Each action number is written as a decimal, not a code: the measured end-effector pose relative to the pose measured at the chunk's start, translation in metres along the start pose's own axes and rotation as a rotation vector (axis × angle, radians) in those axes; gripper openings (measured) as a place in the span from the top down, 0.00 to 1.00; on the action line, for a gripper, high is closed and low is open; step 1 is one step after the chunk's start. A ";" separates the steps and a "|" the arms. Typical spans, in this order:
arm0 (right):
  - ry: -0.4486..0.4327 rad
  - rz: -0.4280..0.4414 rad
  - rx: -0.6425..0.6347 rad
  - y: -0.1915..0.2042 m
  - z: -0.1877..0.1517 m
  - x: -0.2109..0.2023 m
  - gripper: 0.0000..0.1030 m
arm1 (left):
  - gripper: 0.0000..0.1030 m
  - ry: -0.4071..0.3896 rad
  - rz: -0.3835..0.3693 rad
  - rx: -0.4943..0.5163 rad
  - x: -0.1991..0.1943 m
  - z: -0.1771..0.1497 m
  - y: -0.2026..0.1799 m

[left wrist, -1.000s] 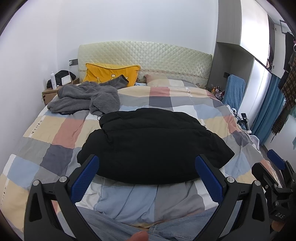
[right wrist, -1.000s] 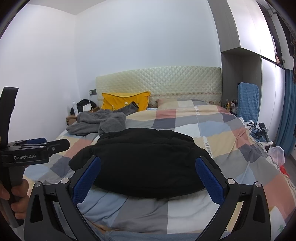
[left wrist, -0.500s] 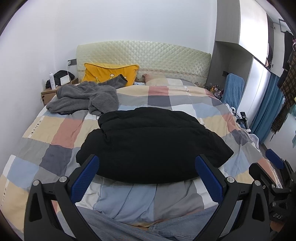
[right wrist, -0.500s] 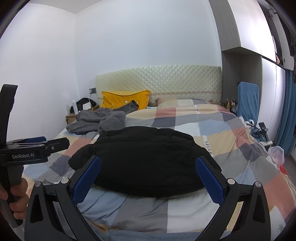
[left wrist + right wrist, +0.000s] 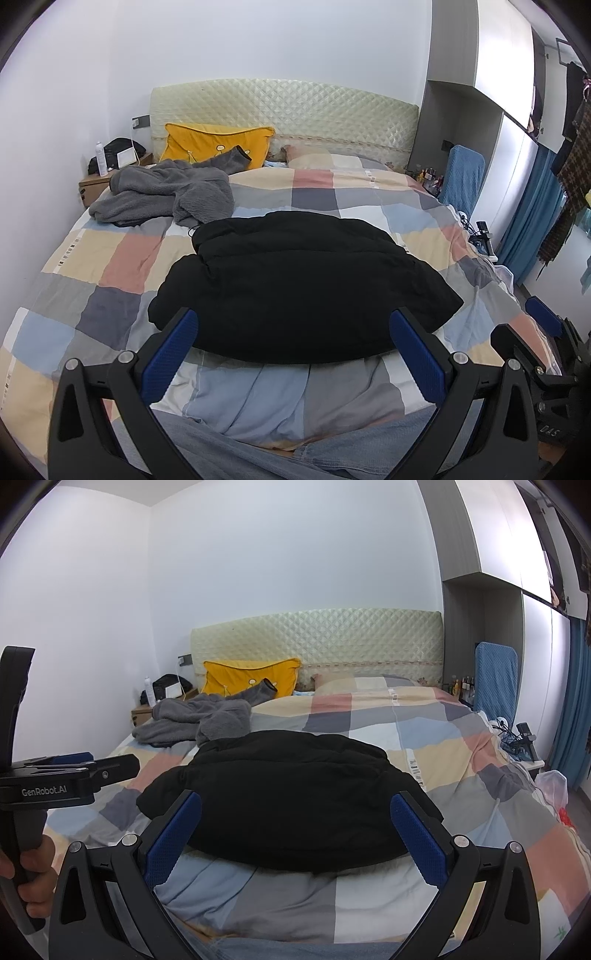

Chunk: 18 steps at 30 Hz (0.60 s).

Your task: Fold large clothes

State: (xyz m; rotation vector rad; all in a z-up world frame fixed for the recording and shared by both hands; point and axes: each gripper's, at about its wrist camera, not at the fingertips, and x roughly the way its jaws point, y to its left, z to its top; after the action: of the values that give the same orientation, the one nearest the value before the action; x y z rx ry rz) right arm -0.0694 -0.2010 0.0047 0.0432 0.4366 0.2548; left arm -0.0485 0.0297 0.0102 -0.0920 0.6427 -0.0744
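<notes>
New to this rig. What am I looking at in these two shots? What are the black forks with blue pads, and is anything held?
No robot: a person holds a two-finger gripper in each hand, each with a fisheye camera looking along its fingers. One picture is from the left gripper, the other from the right gripper; the blue pads are fingertips. Both are open and hold nothing. On the bed lies a black jacket, with a grey garment and yellow pillow behind. The hand holds the left gripper.

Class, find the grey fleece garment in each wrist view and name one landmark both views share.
Left wrist view: the grey fleece garment lies upper left on the bed, beyond the black jacket.
Right wrist view: it lies left of centre, beyond the jacket.
Shared landmark: the yellow pillow behind it.
</notes>
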 end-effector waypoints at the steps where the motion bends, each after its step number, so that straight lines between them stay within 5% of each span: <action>1: 0.000 0.000 0.000 0.000 0.000 0.000 0.00 | 0.00 0.000 0.000 0.000 0.000 0.000 0.000; 18: 0.003 0.000 0.006 0.001 0.000 0.002 0.00 | 0.00 -0.003 -0.004 -0.003 -0.001 0.000 0.001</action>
State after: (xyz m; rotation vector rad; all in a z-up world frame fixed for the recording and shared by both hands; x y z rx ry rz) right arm -0.0676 -0.1997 0.0043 0.0492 0.4401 0.2533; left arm -0.0494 0.0306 0.0104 -0.0963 0.6399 -0.0775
